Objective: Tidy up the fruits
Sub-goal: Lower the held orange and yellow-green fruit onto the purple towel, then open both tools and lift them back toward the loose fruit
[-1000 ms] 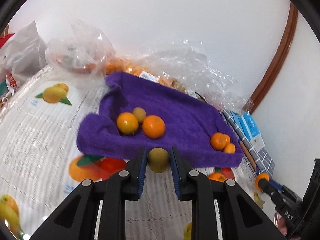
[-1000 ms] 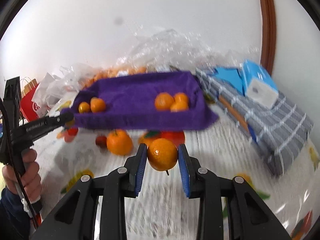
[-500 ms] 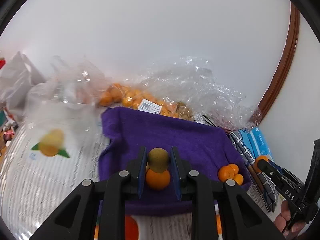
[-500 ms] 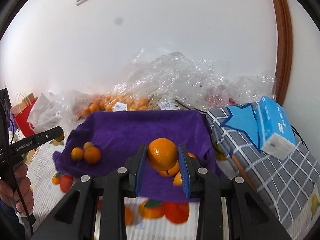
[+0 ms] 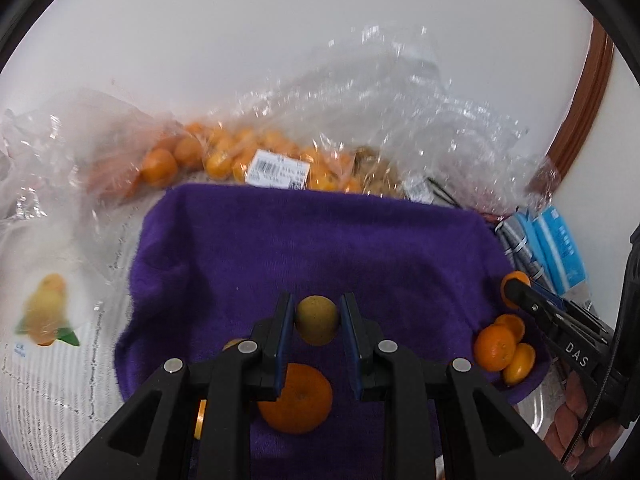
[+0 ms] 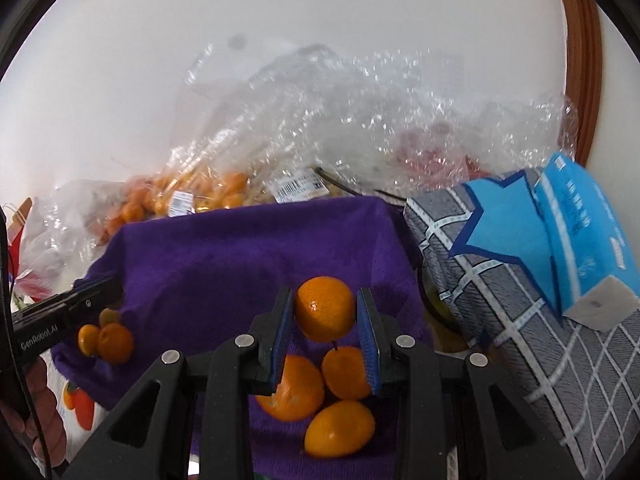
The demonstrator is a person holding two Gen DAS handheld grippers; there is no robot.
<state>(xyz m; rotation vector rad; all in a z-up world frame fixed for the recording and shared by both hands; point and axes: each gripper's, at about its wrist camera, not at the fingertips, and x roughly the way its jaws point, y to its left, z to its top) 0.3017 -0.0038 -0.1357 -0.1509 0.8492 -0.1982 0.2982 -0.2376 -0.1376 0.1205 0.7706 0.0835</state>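
Observation:
A purple towel (image 5: 320, 248) lies on the table; it also shows in the right wrist view (image 6: 224, 264). My left gripper (image 5: 317, 320) is shut on a small brownish-green fruit (image 5: 317, 319), held above an orange (image 5: 296, 398) at the towel's left group. My right gripper (image 6: 325, 309) is shut on an orange (image 6: 325, 307), held above three oranges (image 6: 316, 392) on the towel's right side. That right group (image 5: 502, 346) shows in the left wrist view, with the right gripper's tip beside it. The left group (image 6: 106, 338) shows in the right wrist view.
Clear plastic bags of oranges (image 5: 240, 156) lie behind the towel against the white wall. A grey checked cloth bundle (image 6: 520, 300) with a blue tissue pack (image 6: 580, 232) is to the right. A fruit-print tablecloth (image 5: 52, 320) covers the table on the left.
Both grippers moved forward over the towel with their fruits still held. The left fruit is now above the left group, the right orange above the right group.

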